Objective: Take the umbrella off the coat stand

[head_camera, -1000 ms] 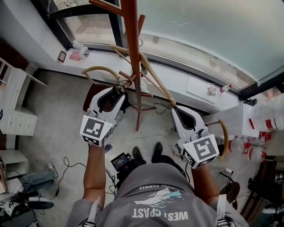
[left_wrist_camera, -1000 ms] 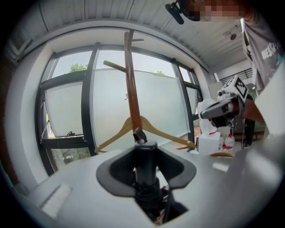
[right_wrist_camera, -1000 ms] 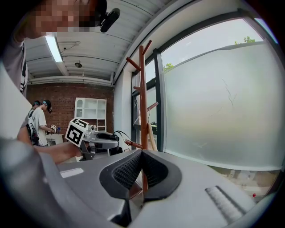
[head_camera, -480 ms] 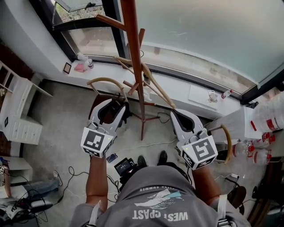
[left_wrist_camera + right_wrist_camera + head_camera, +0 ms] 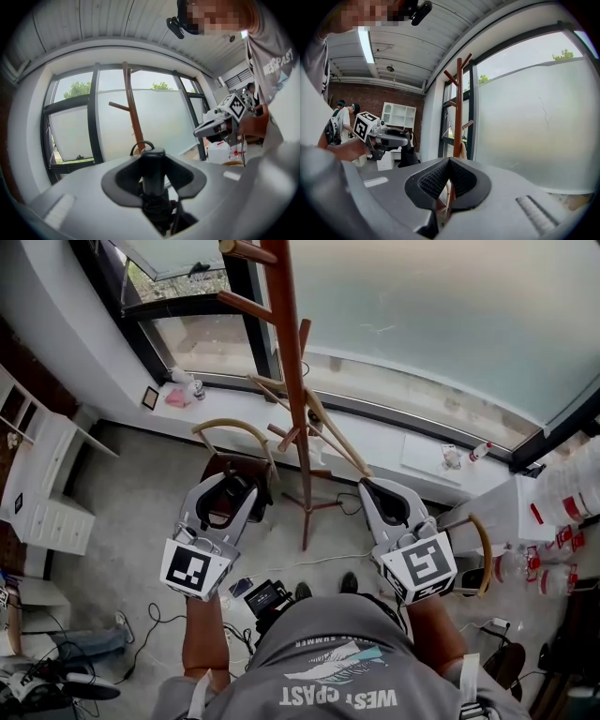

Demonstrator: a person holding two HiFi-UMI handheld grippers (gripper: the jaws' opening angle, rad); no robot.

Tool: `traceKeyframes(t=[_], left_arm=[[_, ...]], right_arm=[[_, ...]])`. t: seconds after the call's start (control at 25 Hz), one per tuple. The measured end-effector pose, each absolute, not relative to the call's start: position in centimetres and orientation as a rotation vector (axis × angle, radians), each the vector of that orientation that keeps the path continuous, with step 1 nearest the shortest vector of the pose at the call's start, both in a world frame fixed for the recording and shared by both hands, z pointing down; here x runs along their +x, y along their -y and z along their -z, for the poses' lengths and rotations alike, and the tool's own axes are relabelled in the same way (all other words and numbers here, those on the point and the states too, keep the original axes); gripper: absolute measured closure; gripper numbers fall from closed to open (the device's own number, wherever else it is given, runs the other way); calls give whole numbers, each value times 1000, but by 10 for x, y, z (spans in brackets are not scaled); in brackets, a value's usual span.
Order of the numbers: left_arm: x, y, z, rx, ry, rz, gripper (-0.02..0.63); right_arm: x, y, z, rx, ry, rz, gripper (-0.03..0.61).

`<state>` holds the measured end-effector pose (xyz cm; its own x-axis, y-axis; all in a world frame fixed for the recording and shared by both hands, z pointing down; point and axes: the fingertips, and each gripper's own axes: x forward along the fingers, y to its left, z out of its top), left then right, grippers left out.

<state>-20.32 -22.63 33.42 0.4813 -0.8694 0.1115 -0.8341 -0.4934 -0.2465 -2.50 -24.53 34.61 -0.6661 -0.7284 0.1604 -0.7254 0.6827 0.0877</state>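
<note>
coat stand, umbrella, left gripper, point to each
coat stand point(image 5: 293, 381), head view, on its pole
umbrella point(image 5: 153, 173), left gripper view, on its black handle
left gripper point(image 5: 242, 482), head view, between its jaw tips

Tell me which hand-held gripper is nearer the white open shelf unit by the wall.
Left. The left hand-held gripper sits between the white open shelf unit and the reddish-brown wooden coat stand; the right hand-held gripper is on the stand's far side.

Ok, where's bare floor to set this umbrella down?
Best: the grey floor between the white shelves and the coat stand. Crowded: cables bottom left, bottles by the white table at right.
</note>
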Motion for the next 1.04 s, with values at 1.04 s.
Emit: traceKeyframes(t=[1.04], left_arm=[[-229,169,-307,-2488,-1541,350,468]], right_arm=[[-29,228,-330,1164,2708,104,578]])
